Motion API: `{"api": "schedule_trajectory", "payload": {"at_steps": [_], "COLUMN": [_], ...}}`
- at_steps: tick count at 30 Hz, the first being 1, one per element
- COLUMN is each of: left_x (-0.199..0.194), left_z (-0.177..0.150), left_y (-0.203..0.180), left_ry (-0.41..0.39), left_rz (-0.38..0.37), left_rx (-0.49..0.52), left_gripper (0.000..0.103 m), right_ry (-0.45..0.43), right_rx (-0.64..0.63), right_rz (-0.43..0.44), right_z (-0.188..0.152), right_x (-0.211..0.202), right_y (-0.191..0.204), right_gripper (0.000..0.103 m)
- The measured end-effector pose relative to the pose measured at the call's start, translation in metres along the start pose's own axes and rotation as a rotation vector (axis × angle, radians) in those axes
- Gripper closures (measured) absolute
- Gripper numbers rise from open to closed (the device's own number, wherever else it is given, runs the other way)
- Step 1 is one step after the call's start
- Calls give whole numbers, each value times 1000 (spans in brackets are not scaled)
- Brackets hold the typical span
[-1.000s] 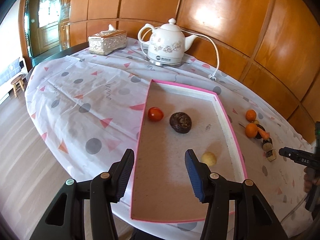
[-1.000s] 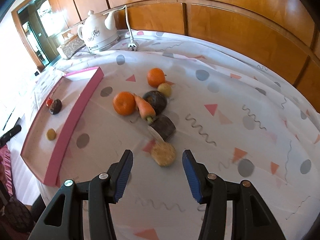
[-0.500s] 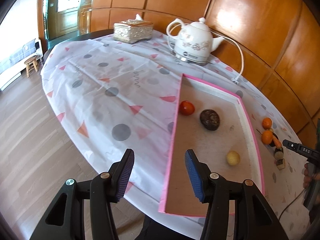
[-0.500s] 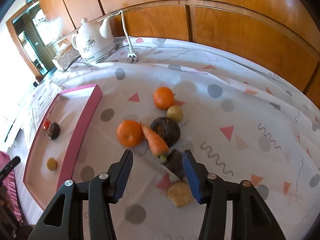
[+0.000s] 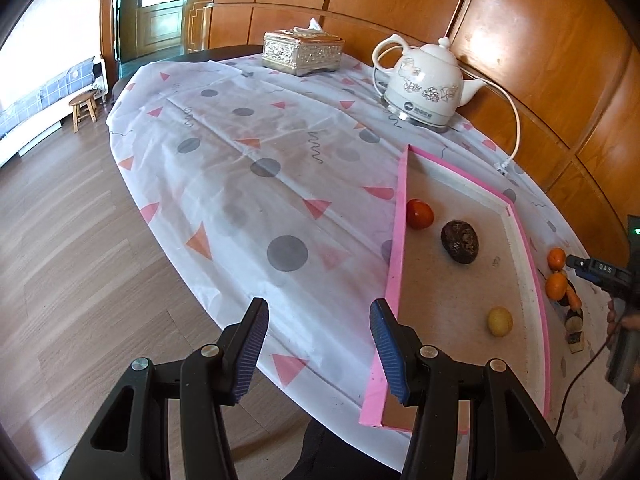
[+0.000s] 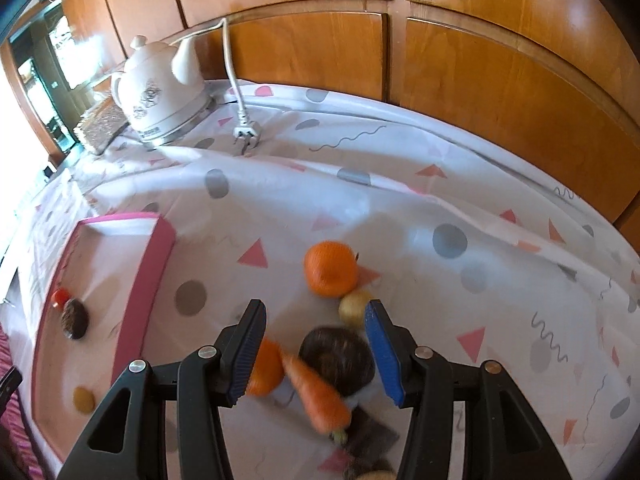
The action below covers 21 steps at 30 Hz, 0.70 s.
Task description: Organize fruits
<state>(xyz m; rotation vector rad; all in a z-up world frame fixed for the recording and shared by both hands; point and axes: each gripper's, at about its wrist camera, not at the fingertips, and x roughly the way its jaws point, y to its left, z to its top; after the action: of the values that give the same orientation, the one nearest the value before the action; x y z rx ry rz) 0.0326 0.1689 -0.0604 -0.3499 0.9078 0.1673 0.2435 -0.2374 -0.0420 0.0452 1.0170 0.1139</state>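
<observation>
A pink-rimmed tray lies on the patterned tablecloth. It holds a red tomato, a dark wrinkled fruit and a small yellow fruit. Beside the tray lies a pile: two oranges, a carrot, a dark round fruit and a pale yellow fruit. My right gripper hangs open over this pile, holding nothing. My left gripper is open and empty above the tray's near left rim.
A white kettle with its cord and plug stands at the back near the wood-panelled wall. A silver tissue box sits further left. Below the table's left edge is wooden floor with a small stool.
The right gripper has travelled forward over the pile, so the fruits now lie under and between its fingers. The left gripper has swung left, off the tray toward its left rim.
</observation>
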Motion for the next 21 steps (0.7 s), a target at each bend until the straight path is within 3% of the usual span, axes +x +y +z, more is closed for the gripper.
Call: {"api": "schedule_trajectory", "payload": {"at_steps": [8,11,13,21], "left_x": [1,0,-1,-5], "left_z": [-2,-2,-2,-6], "left_y": [-4,-7,-9,-22], "left_ry": [-2,-9,-13,-24], "left_rz": [0,-4,-5,-19], "left_rx": [23,30,40,83], "left_gripper": [49,49,49,49], "right_ry": [30,33,29,37], "right_rx": [-30,-50,-64,-75], "right_rz": [-53,-73,-101,-112], "right_z": [17,19,20,18], "right_x": [25,32,32,30], "right_y": [7,12,12,13], "right_gripper": [52,59,74,75]}}
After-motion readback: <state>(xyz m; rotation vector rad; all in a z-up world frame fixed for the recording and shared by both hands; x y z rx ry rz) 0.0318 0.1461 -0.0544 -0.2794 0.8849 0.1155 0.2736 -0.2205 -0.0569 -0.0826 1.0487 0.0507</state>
